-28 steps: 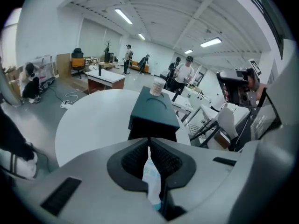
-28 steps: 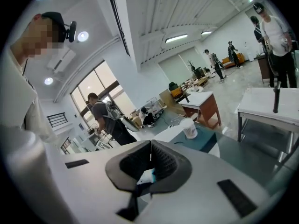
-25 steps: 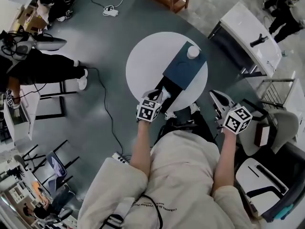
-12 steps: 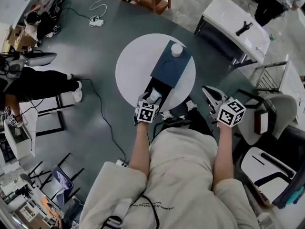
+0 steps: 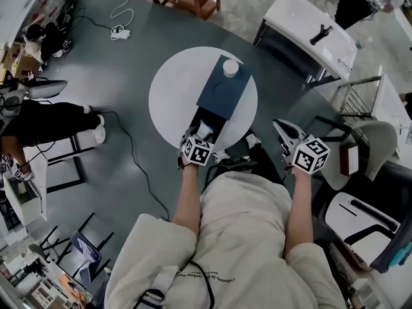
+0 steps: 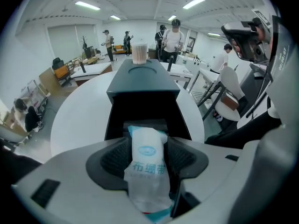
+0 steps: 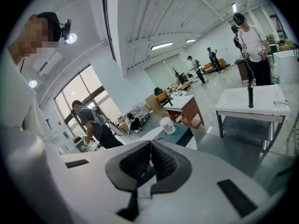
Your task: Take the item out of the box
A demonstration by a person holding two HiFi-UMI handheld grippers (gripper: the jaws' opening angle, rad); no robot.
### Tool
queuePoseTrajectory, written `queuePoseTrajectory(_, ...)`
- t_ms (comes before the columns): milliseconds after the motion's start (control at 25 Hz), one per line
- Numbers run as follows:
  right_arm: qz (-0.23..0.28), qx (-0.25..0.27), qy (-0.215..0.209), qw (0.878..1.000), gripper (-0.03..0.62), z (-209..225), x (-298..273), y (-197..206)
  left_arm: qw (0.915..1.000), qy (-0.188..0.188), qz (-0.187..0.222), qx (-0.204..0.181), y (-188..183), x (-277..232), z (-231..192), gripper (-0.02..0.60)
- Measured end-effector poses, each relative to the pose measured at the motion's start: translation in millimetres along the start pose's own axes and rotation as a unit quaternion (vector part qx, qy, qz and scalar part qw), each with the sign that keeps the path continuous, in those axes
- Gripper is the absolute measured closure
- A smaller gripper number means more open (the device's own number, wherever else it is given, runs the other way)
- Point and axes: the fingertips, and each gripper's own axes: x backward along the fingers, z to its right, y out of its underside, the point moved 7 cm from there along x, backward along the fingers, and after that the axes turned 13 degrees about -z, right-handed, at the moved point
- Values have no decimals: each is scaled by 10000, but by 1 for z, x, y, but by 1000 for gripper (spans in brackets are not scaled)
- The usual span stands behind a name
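Packet [image 6: 149,171], white with blue print: lies between the jaws of the left gripper [image 6: 148,154], which are opening, its far end at the open mouth of the dark box [image 6: 142,85] on the round worktop [image 5: 168,89]. Right gripper [image 7: 150,160]: jaws together, empty (held beside the worktop).

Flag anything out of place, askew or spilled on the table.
Nothing spilled or damaged. One oddity: the white packet sticks out of the dark box's open near end, lying between the left gripper's opening jaws. A white cup stands upright on the box's far end.
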Motion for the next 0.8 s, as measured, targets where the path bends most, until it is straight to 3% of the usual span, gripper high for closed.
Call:
queuePoseTrajectory(400,22,-79,187,9998,559,2,3,5,9989,-34,-433,-183,-6,-16,-2,328)
queuePoseTrajectory(800,-100,-34,71,9999,559,7,-4,-1,9981,60,-606,55,-5,-23,-2,360)
